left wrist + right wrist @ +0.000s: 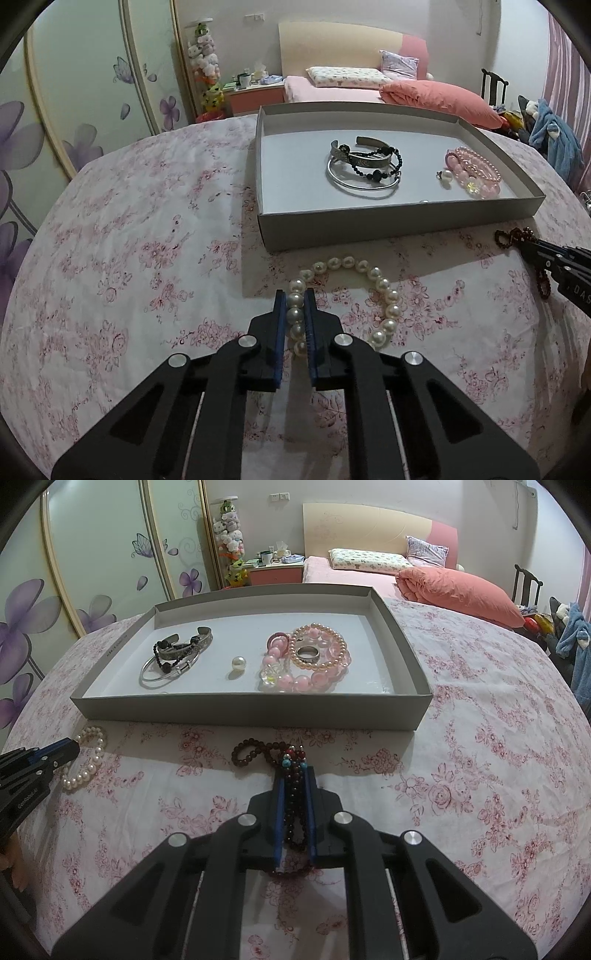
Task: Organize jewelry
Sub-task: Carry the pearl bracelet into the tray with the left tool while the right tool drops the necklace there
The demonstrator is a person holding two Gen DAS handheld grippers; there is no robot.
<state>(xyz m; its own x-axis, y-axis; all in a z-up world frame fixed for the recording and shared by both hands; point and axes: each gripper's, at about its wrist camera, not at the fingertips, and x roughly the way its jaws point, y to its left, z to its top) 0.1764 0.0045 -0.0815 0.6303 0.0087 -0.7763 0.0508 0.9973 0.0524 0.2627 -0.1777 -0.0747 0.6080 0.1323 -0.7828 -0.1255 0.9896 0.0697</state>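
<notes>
left wrist view: the left gripper (294,295) has its jaws closed around one side of the pearl bracelet (384,295), which lies on the floral tablecloth (147,258) just in front of the grey tray (369,221). to do this step well, keep the clamp firm on the beads, lift until the loop hangs free, clear the tray's near wall, then set it down on bare floor beside the bangles.

right wrist view: the right gripper (294,771) is clamped on the dark red bead string (255,751), also on the cloth before the tray. lift it likewise, avoiding snags.

count, as judged: one tray; two pieces outside it; inside, about three bangles (173,653), one loose pearl (238,663), roughly two pink bracelets (317,653), one ring (309,655).
</notes>
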